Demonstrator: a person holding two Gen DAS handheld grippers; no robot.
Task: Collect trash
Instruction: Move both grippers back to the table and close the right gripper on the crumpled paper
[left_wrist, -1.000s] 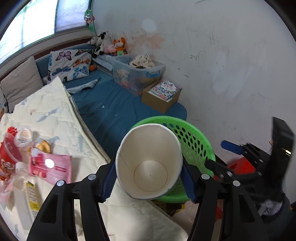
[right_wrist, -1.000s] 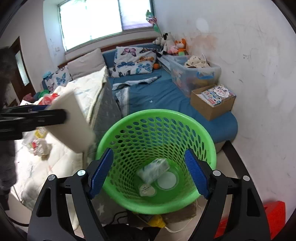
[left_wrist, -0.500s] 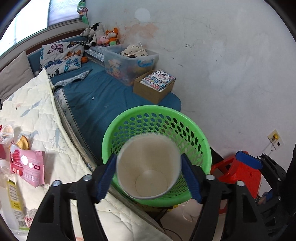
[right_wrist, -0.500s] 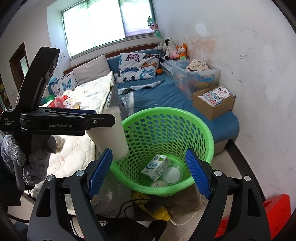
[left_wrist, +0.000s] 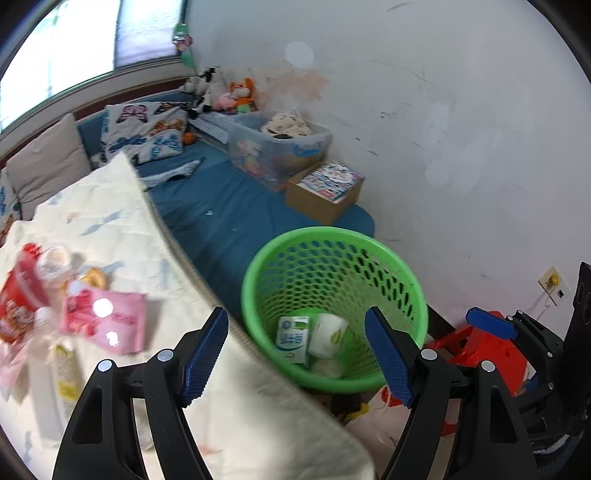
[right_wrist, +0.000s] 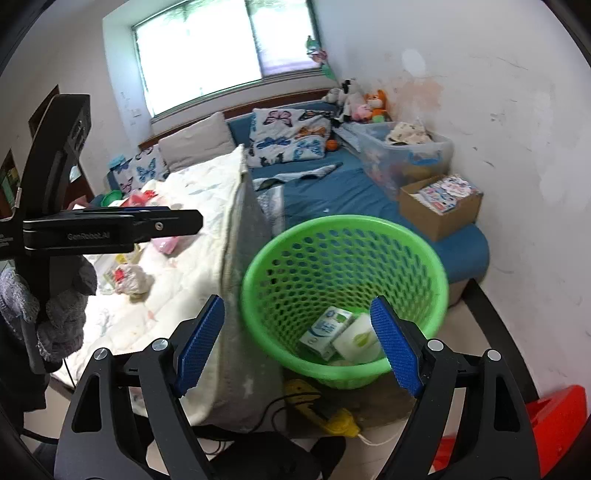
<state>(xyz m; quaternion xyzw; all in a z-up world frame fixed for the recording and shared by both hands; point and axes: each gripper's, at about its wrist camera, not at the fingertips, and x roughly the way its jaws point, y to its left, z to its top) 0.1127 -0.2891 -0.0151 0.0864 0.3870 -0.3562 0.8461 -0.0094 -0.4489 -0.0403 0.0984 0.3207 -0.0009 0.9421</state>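
Against the scuffed white wall, a green basket (left_wrist: 334, 306) stands on the floor at the foot of the bed (left_wrist: 229, 206), close enough that you can drop things in without stepping away. Inside the basket, a paper cup (left_wrist: 327, 334) lies on its side touching a small milk carton (left_wrist: 293, 339), and a pale lid-like piece sits just below them; from the right wrist view the same carton (right_wrist: 325, 332) and cup (right_wrist: 356, 341) rest at the basket's bottom.

Your left gripper (left_wrist: 295, 354) hangs over the basket's near rim with its jaws spread wide and nothing between the pads, so it is released and empty. Your right gripper (right_wrist: 295, 350) is likewise parted wide, framing the basket (right_wrist: 343, 295) without touching it and holding nothing. In that view your gloved hand (right_wrist: 55, 295) holds the left gripper out level, to the left of the basket and above the bed.

More trash waits on the cream quilt (left_wrist: 110, 236), left of the basket: a pink packet (left_wrist: 105, 319), a red cup (left_wrist: 20, 291), a clear lidded tub (left_wrist: 53, 262), and a pale yellow-labelled box (left_wrist: 59, 376) nearest you. The blur there hides finer detail. Judging by that pile, your collecting is only partly done, and the pink packet looks the easiest next reach.
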